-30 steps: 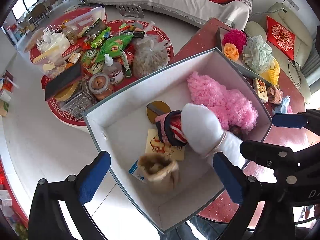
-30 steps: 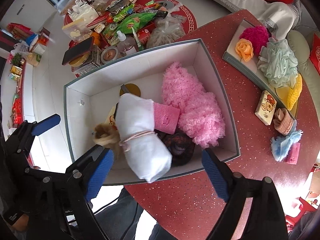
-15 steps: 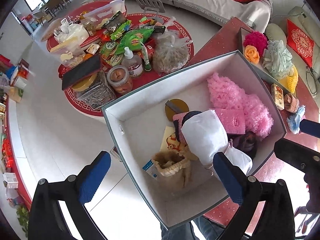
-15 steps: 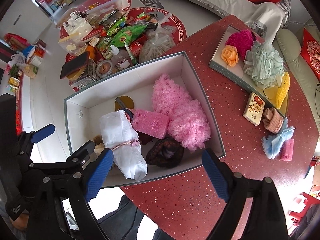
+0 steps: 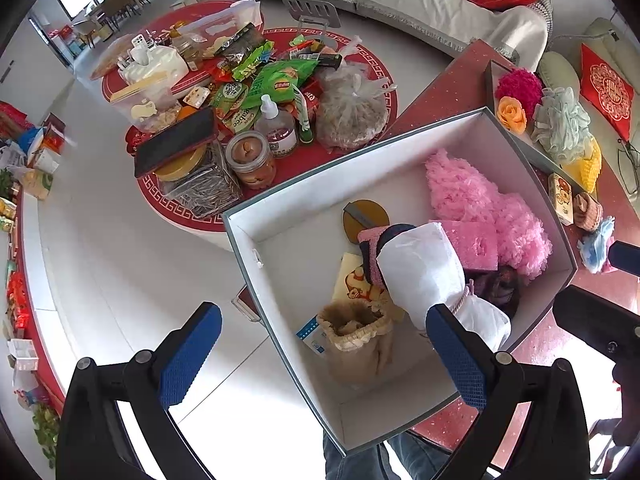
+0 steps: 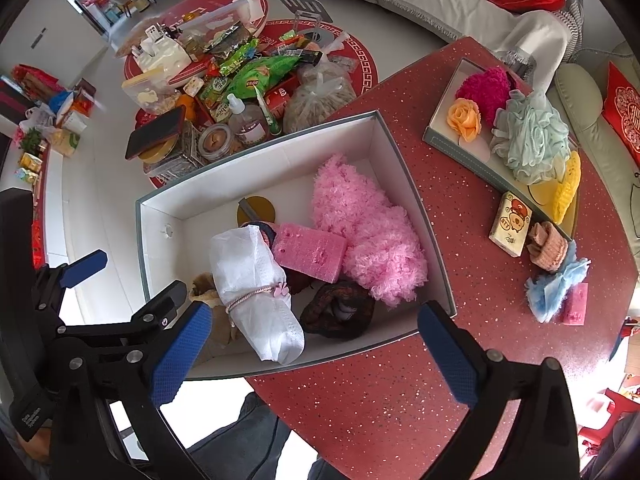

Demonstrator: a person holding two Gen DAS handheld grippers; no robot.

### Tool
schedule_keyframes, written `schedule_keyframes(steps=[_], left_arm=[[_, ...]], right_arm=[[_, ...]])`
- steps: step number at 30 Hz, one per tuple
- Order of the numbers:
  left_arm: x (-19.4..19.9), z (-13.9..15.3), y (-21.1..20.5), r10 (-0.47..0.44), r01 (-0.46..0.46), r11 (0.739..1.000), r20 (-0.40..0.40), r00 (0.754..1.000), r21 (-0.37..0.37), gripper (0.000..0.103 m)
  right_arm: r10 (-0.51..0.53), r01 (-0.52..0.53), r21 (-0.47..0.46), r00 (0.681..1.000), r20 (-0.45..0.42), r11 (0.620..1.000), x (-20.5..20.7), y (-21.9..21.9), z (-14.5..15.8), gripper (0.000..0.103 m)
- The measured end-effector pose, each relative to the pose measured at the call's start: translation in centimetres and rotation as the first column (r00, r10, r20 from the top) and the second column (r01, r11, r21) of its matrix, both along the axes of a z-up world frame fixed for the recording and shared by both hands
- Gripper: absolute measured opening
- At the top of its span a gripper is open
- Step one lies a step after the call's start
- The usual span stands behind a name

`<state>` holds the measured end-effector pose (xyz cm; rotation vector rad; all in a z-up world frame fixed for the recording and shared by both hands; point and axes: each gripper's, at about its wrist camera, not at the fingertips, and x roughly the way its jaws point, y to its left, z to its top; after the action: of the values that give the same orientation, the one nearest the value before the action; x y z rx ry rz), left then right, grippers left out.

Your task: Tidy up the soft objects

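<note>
Right hand-held gripper (image 6: 308, 354) spread wide, jaws just opened further, nothing between; left hand-held gripper (image 5: 322, 350) likewise released; white bundle (image 6: 256, 286) lies inside the box (image 6: 408, 184); box overhangs the surface (image 6: 472, 236); a downward nudge could tip it.
</note>
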<state>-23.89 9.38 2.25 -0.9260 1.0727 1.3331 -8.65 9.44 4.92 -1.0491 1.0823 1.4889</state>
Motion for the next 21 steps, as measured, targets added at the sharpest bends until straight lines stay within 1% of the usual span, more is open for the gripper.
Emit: schedule_keyframes(steps=[6, 14, 21], left_arm=[[-0.10, 0.10, -0.06, 0.003, -0.003, 1.000, -0.001, 1.000, 0.001, 0.103], [-0.38, -0.01, -0.02, 0.010, -0.010, 1.000, 0.000, 1.000, -0.005, 0.103], [-0.10, -0.17, -0.09, -0.003, 0.003, 1.000, -0.004, 1.000, -0.010, 0.103]], right_arm=[[-0.014, 0.014, -0.005, 1.000, 0.012, 1.000, 0.12, -0.12, -0.20, 0.103], [-0.013, 0.013, -0.010, 1.000, 0.005, 1.000, -0.05, -0.13, -0.28, 0.103], [-0.015, 0.015, -0.015, 1.000, -0.002, 1.000, -0.21, -0.16, -0.47, 0.103]])
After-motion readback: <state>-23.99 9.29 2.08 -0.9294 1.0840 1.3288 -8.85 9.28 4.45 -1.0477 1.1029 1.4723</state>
